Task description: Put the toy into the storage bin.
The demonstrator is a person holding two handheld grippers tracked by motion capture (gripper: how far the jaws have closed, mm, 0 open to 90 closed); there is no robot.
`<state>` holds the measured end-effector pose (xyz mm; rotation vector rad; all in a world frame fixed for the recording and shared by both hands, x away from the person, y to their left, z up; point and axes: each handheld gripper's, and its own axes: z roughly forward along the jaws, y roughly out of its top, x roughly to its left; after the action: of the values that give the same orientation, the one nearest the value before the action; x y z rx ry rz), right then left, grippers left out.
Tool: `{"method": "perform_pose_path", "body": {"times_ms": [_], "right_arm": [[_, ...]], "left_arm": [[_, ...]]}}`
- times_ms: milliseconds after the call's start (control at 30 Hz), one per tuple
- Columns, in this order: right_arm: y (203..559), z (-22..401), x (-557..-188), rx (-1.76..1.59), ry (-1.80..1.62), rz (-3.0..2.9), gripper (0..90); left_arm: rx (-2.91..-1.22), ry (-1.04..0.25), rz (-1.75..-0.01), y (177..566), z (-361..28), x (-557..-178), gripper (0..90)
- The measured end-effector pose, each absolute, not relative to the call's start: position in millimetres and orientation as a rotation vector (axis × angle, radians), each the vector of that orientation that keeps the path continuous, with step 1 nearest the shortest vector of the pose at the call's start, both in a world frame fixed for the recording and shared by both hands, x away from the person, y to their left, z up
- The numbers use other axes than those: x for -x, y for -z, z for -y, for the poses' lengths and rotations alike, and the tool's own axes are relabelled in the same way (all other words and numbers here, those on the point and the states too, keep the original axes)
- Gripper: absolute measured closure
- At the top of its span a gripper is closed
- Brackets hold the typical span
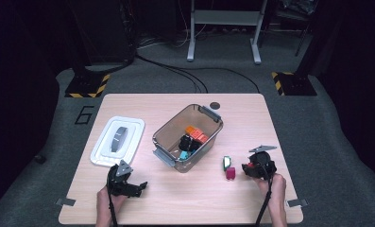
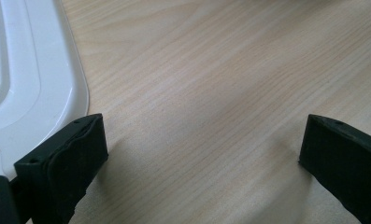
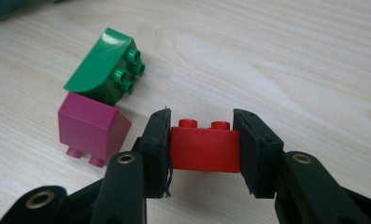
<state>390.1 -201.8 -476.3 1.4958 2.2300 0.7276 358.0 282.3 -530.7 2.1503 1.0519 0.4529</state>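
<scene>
With my right gripper (image 3: 201, 140) clamped on the red brick (image 3: 204, 148), its pads flat against the brick's two sides and the studs up, I judge the job now is a straight lift. I should keep the squeeze even so the brick does not twist, and rise clear of the magenta brick (image 3: 92, 127) and green brick (image 3: 103, 65) lying just beside it on the table (image 3: 290, 56). My left gripper (image 2: 202, 144) rests wide open over bare wood near the white lid (image 2: 29, 79), gripping nothing. Farther off sits the clear bin (image 1: 162, 135), already holding a few pieces; I'd carry the brick over its rim before letting go. Beyond the table's left corner, a "6" (image 1: 83, 115) is marked on the floor; I can read no other writing.
</scene>
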Motion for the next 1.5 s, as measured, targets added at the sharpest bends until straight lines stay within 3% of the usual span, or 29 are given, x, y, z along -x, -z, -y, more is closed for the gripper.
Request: {"method": "perform_pose_path", "body": {"times_ms": [1500], "right_arm": [[392.7,151.4,-428.1,-1.282,-0.942,-2.242,58.1]], "left_arm": [[-2.148,-0.453,-1.054,530.8,-282.2,-357.9,0.9]]}}
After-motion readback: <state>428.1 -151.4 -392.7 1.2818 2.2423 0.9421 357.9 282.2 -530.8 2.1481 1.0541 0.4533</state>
